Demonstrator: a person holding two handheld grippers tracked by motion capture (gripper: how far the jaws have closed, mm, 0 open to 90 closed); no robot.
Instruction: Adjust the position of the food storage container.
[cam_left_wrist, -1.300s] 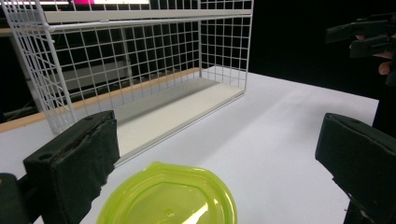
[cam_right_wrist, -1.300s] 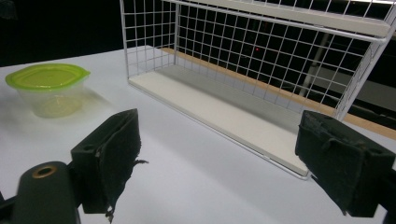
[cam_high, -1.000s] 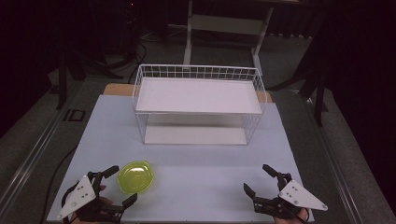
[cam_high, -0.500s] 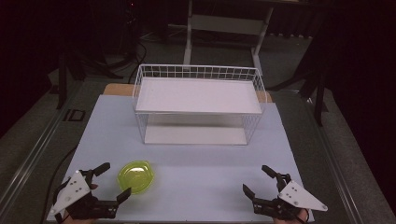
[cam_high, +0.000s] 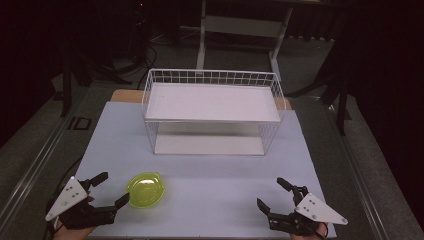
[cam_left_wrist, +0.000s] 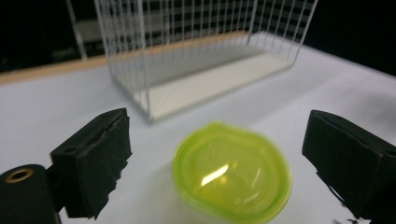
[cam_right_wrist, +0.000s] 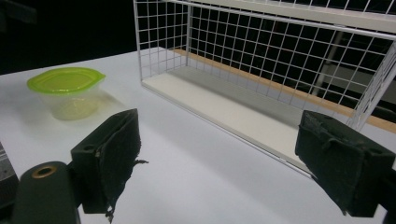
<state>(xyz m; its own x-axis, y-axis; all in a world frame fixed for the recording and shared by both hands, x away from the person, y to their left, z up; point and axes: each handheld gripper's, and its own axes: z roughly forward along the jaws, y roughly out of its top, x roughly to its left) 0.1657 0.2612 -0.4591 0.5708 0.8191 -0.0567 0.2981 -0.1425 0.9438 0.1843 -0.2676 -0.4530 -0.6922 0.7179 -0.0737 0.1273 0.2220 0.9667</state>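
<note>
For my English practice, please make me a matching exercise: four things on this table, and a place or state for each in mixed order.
Things:
1. green container
2. wire rack
3. left gripper
4. right gripper

Places or states:
A. near right corner, jaws open, nothing between them
B. far middle of the table, two white shelves
C. near left corner, jaws open toward the container
D. lidded, just right of the left gripper

Pairs: 1-D, 2-B, 3-C, 4-A

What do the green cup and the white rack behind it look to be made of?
Green cup: probably thin translucent plastic; the table shows through its wall and a glossy highlight sits inside. Rack: likely white-coated metal wire, going by its thin welded grid, with two flat matte white shelf boards whose material I cannot tell.
</note>
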